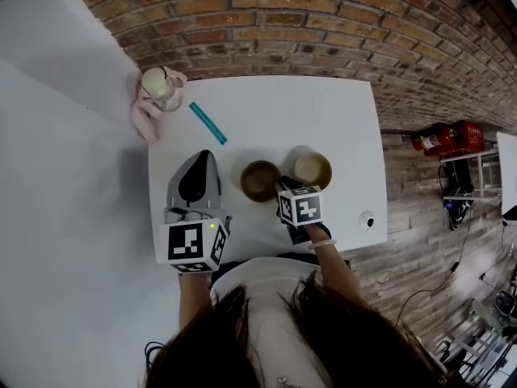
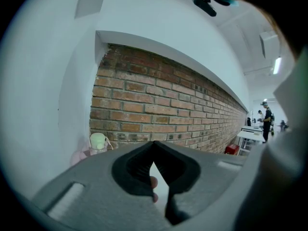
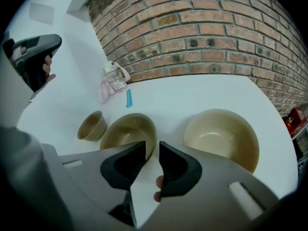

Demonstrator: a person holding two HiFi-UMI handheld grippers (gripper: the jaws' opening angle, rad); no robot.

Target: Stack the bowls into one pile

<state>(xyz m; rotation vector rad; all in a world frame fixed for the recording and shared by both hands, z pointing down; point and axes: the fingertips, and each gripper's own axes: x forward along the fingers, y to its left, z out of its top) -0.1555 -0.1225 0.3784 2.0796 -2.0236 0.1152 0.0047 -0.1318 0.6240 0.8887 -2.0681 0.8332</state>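
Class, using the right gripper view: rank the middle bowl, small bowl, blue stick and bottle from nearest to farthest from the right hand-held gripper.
1. Middle bowl: right at the right hand-held gripper, just left of its jaws.
2. Small bowl: farther left.
3. Blue stick: beyond both bowls.
4. Bottle: at the table's far corner.

No legible text, label, brand, number or sign on anything in view.

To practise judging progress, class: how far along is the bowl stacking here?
Done: nothing; the small bowl, middle bowl and large bowl sit unstacked on the table. In hand: the right gripper, jaws apart, is at the middle bowl's rim. Remaining: all stacking.
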